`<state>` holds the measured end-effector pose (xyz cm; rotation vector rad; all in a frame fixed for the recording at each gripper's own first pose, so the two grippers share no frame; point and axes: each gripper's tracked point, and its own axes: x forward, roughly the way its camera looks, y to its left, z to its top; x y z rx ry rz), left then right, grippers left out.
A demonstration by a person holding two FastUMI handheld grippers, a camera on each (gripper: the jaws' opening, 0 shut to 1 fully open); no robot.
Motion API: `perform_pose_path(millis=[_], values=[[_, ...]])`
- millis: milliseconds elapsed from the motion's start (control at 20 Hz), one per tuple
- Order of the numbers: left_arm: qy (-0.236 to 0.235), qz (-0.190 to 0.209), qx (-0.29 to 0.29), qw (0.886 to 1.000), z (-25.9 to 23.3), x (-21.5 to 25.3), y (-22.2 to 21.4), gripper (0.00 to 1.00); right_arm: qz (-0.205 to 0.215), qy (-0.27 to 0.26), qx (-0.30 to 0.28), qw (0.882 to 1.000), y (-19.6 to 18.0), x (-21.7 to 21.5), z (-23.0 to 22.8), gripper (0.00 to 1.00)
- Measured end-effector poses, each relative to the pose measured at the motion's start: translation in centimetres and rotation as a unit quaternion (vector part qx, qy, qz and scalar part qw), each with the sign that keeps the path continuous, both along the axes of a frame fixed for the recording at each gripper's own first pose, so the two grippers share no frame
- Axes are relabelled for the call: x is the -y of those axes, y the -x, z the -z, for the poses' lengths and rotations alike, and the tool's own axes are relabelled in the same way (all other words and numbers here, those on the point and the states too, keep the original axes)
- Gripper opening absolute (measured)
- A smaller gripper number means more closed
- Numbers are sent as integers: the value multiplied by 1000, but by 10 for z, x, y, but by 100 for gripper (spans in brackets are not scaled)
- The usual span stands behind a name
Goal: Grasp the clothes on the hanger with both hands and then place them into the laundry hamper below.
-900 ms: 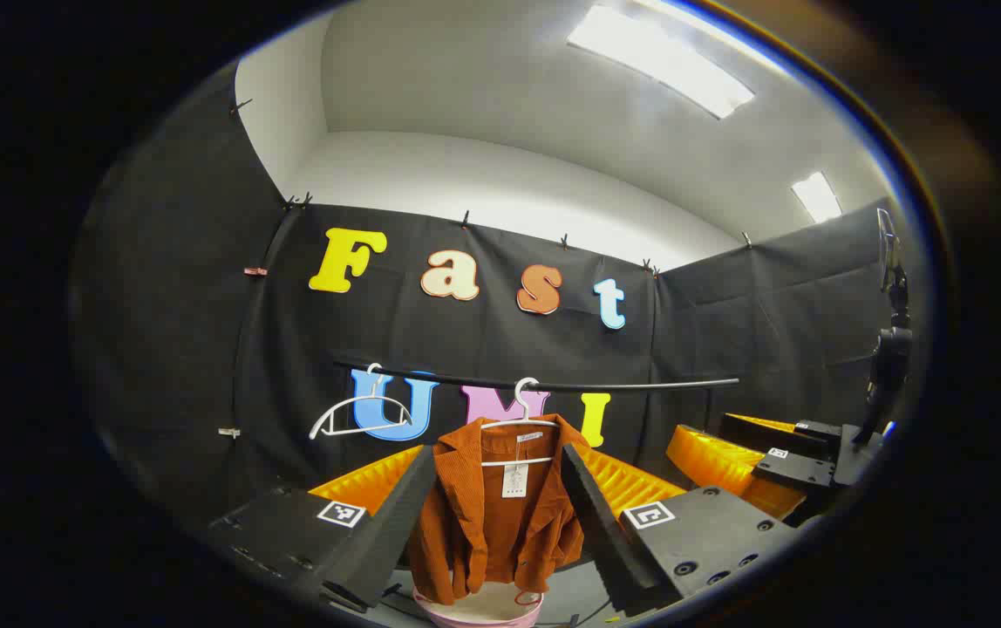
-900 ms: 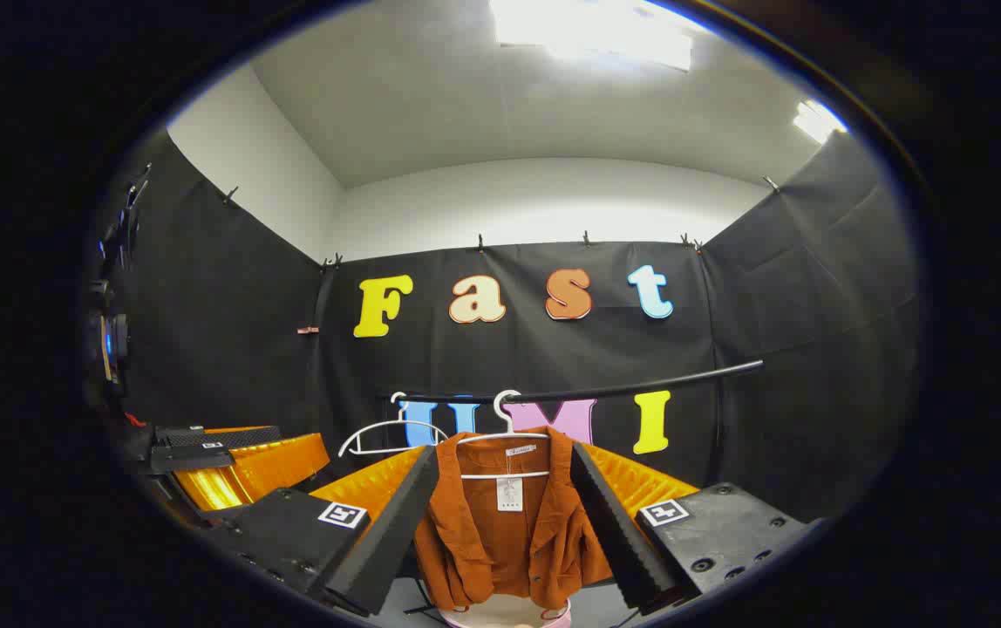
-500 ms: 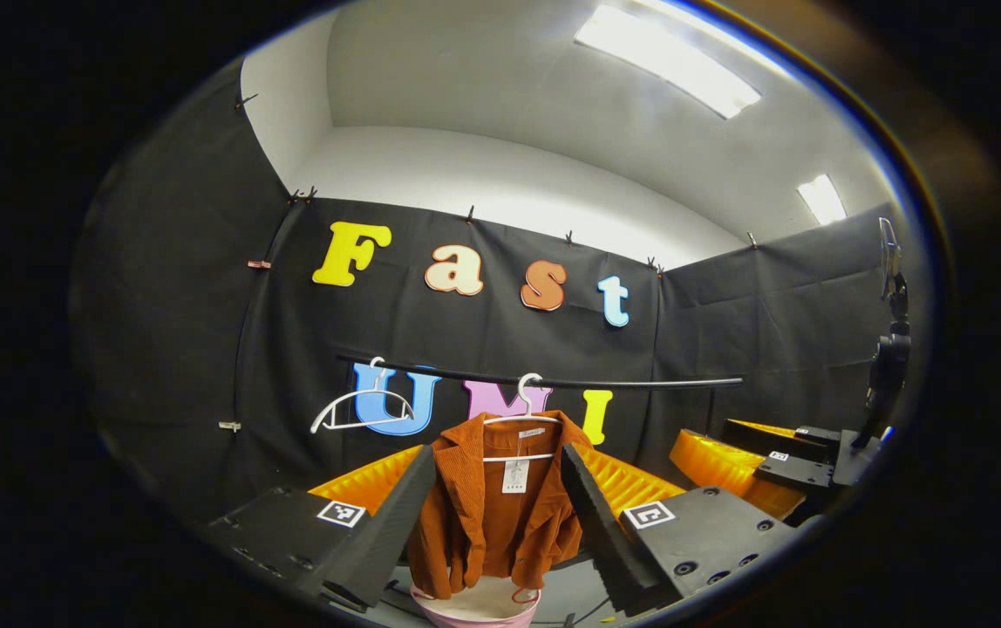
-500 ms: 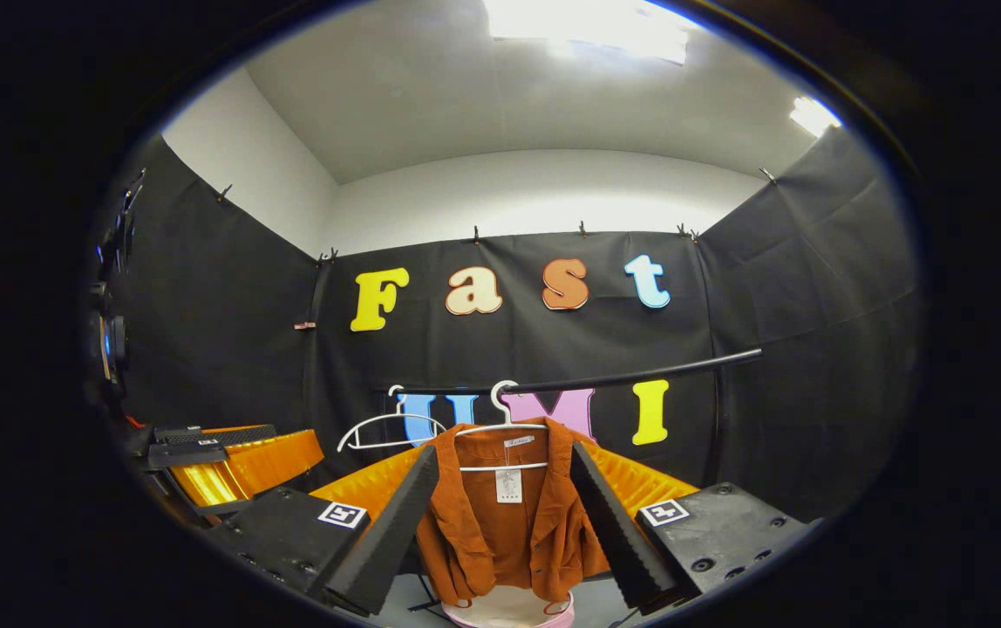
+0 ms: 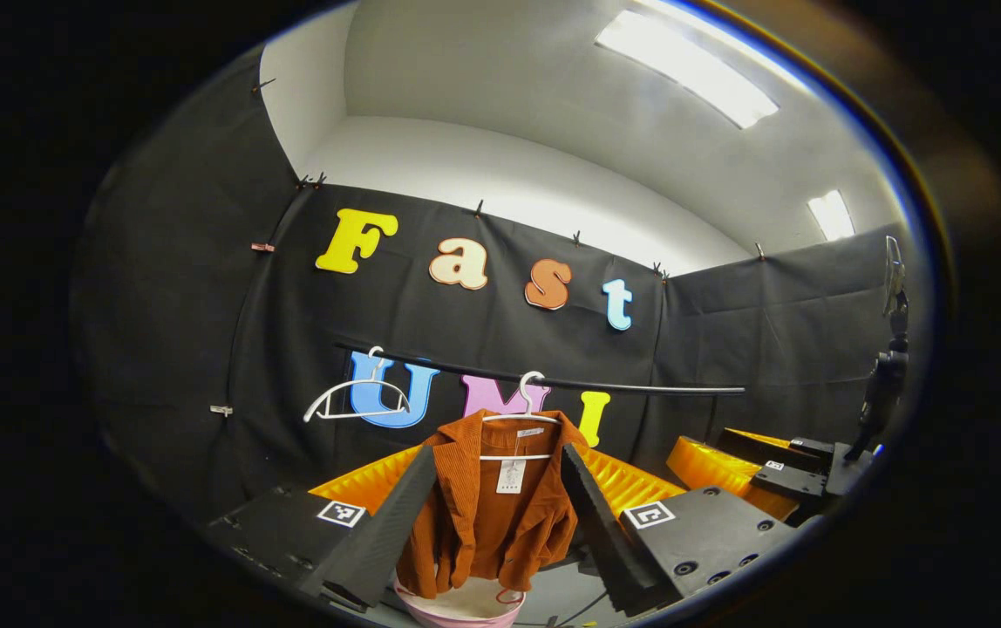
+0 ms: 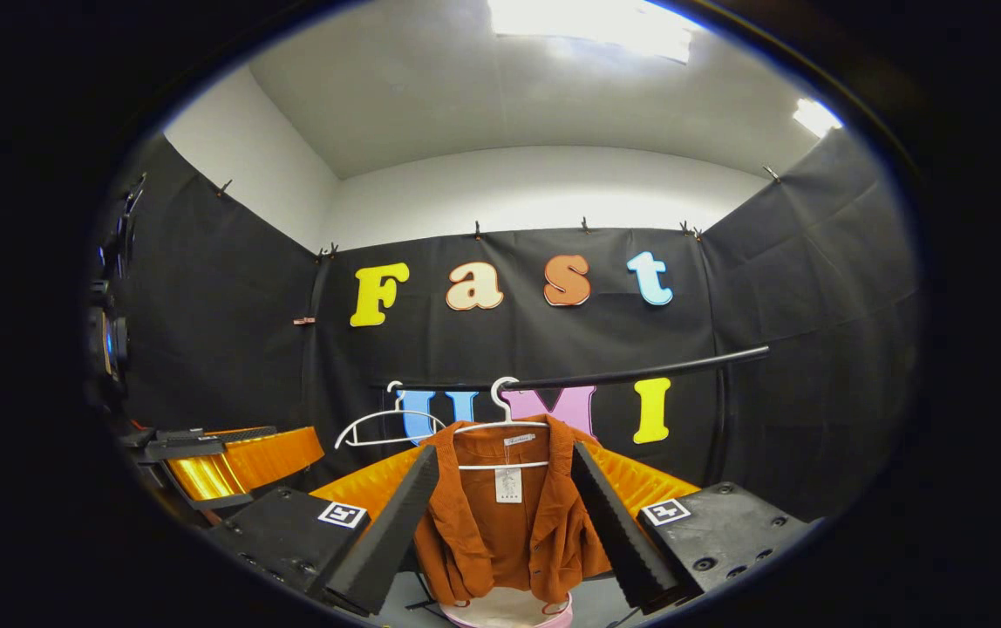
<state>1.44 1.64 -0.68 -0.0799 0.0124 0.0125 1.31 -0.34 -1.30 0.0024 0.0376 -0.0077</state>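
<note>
A black rail (image 5: 553,382) spans the booth beyond both grippers. A rust-brown corduroy jacket (image 5: 487,515) hangs from it on a white wire hanger (image 5: 525,410), framed between the spread jaws of the left gripper (image 5: 500,523) and, in the right gripper view, of the right gripper (image 6: 505,523); both sets stand apart, touching nothing. A white paper tag (image 6: 508,485) dangles inside the collar, its print too small to read. Below the jaws sits a round pink hamper (image 5: 457,606). An empty white hanger (image 6: 383,427) hangs left of the jacket.
</note>
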Motion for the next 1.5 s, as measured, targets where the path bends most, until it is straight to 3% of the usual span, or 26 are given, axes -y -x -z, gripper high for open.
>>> perform_pose_path(millis=[1000, 1500], values=[[15, 48, -10, 999, 10, -31, -15, 92, 46, 16, 0, 999, -8, -22, 12, 98], [18, 53, -25, 998, 39, -22, -57, 92, 57, 17, -22, 998, -36, 1, 40, 99]])
